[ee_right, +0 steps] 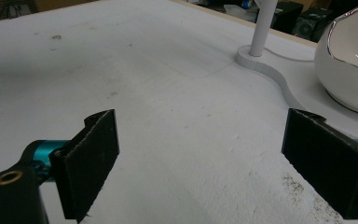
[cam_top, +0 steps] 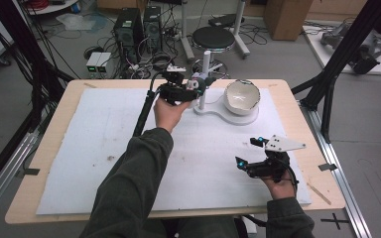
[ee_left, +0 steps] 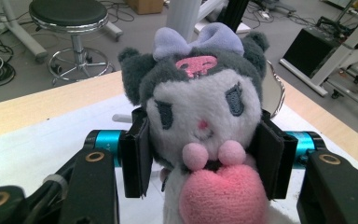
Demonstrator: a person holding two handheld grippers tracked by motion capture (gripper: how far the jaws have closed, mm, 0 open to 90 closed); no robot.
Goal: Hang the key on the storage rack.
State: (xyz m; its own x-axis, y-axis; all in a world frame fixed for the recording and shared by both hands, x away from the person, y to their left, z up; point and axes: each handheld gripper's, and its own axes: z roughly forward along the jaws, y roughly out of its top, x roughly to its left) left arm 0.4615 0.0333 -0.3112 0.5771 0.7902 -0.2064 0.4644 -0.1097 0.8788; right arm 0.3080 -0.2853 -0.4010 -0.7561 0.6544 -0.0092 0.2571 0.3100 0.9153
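Between the left gripper's (ee_left: 200, 158) pads sits a plush toy (ee_left: 200, 121) – grey ears, lilac bow, pink heart – clamped at its sides, held above the table's far side beside a white stand (cam_top: 206, 74) and bowl (cam_top: 242, 96). Nearer the person, the right gripper (cam_top: 250, 151) hovers over the white mat (cam_top: 94, 148), jaws wide apart.

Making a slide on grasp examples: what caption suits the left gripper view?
Left gripper clamps a grey-and-white plush toy with lilac bow and pink heart.
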